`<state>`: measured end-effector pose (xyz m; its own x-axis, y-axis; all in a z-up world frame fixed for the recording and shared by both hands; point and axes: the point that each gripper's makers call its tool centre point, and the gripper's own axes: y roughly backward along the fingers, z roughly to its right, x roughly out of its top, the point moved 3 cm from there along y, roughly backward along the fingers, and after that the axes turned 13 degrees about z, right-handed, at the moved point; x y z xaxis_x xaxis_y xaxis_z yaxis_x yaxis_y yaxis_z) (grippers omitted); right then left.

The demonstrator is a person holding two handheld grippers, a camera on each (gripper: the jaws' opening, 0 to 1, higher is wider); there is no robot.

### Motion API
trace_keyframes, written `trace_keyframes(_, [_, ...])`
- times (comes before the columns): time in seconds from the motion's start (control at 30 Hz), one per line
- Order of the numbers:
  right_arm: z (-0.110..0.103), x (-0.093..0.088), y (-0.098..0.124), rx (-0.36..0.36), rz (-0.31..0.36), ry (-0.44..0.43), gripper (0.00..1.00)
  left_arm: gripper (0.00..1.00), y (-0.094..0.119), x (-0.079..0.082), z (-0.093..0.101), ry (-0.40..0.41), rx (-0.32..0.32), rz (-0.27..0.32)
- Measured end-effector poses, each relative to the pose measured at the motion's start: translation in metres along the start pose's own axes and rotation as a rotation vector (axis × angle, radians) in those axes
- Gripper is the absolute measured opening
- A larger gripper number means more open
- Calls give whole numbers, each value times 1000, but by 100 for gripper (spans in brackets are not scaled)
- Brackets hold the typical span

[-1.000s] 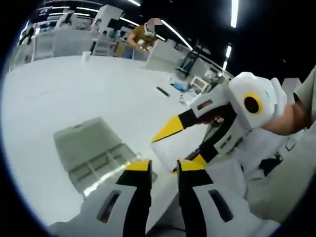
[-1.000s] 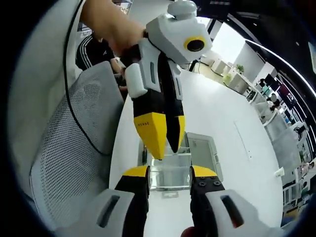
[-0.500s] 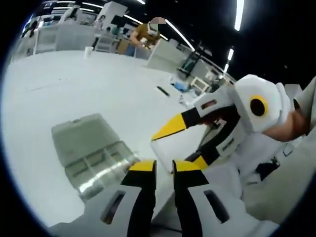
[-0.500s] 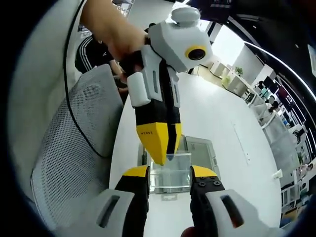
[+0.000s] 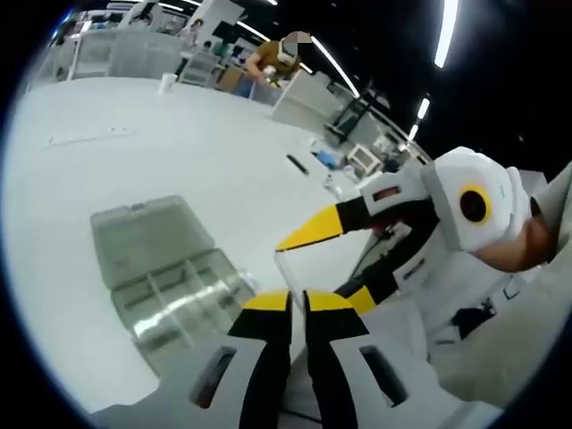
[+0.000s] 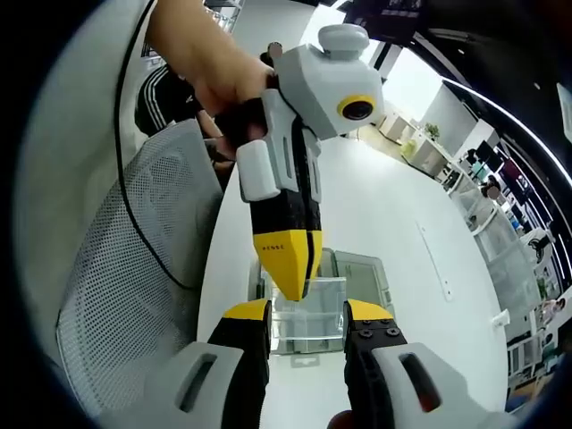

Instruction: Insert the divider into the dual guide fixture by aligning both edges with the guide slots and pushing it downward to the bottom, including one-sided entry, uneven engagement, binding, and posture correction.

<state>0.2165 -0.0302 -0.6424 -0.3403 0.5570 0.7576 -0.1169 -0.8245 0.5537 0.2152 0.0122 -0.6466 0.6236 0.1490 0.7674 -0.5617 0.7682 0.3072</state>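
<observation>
A thin clear divider spans the gap between the jaws of my right gripper, which grip it by its two side edges. My left gripper comes down from above in the right gripper view, its yellow tips pinched on the divider's top edge. In the left gripper view my left gripper has its jaws almost together on the pale divider, and my right gripper reaches in from the right. The clear compartment box with guide slots lies open on the white table, below and beyond the divider.
A grey mesh chair stands at the table's edge beside me. A black cable hangs along my sleeve. A small dark item and a white cup lie farther out. A person works at a distant bench.
My left gripper's jaws have drawn together from clearly apart to nearly touching, pinching the divider's edge. The right gripper has kept its hold; both views shifted slightly.
</observation>
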Motion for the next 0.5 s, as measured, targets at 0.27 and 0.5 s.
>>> trace_keyframes(0.27, [0, 0, 0, -6, -1, 1, 28, 1, 1, -1, -3, 78, 4, 12])
trace_keyframes(0.5, [3, 2, 1, -22, -12, 18, 30, 0, 2, 2, -1, 144, -17, 47])
